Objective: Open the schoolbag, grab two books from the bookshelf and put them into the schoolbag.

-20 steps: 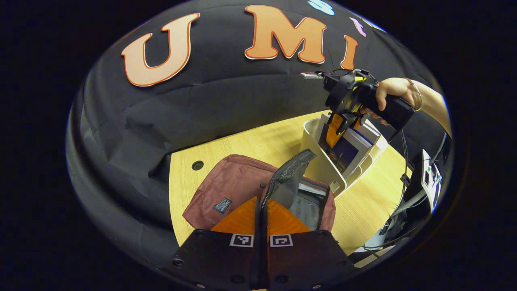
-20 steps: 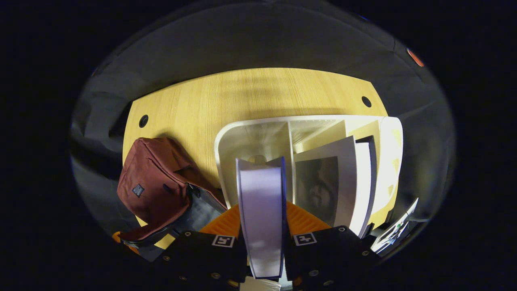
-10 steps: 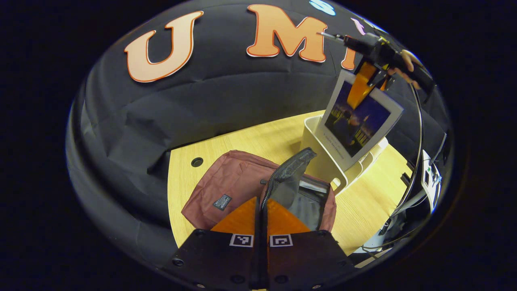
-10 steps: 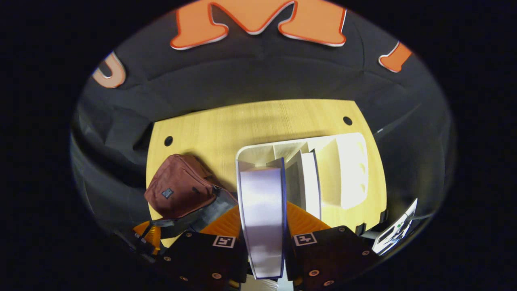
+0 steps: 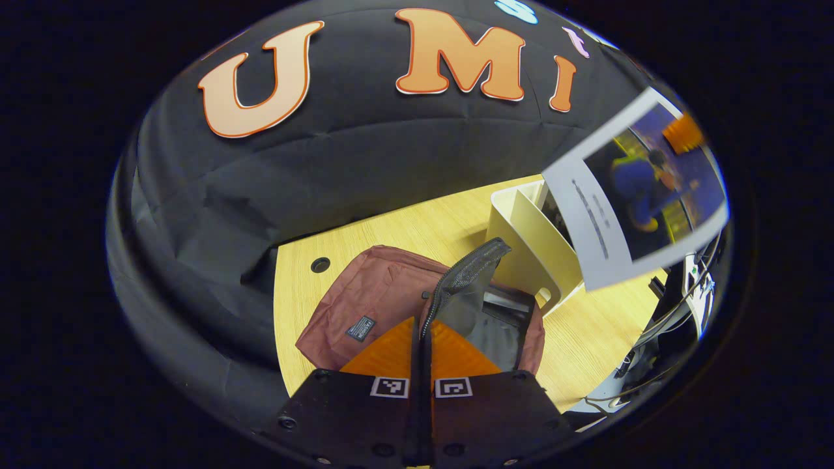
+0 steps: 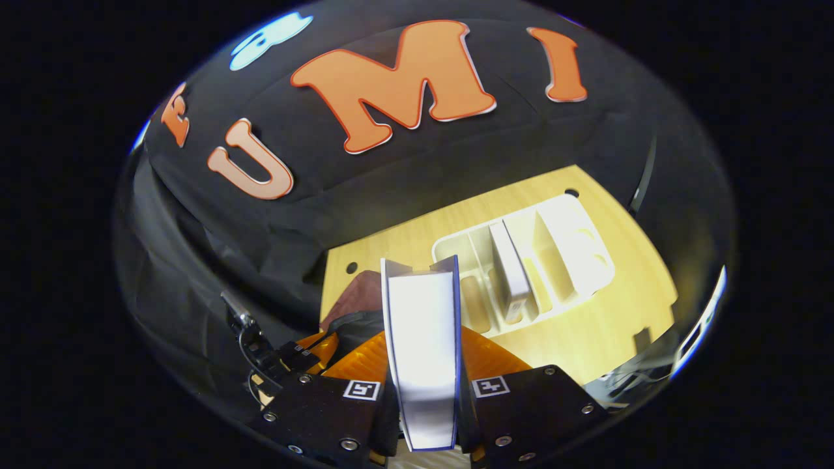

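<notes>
Black cloth walls close in a light wooden table [image 5: 365, 241] that carries a dark red schoolbag [image 5: 378, 296] and, just beside it, a white bookshelf [image 6: 554, 251] with upright dividers. The left hand-held gripper [image 5: 422, 342] is clenched on the bag's zippered flap [image 5: 464, 280], its fingers pressed together on the fabric and pulling it up so the grey-lined mouth gapes. The right hand-held gripper [image 6: 423, 365] is clamped on the spine end of a book [image 6: 423, 352], which hangs in the air clear of the shelf; in the left gripper view the same book's picture cover is seen tilted above the shelf and to one side of the bag. One more book [image 6: 511, 270] stands in a shelf slot. The main risk seems to be the book's lower corner catching the raised flap or the bag's rim on the way down, since the mouth looks narrow against the cover. The book is pinched at one end only, so a quick swing could make it pivot or slip. If the left grip eases, the soft flap would likely fall and close the opening.
</notes>
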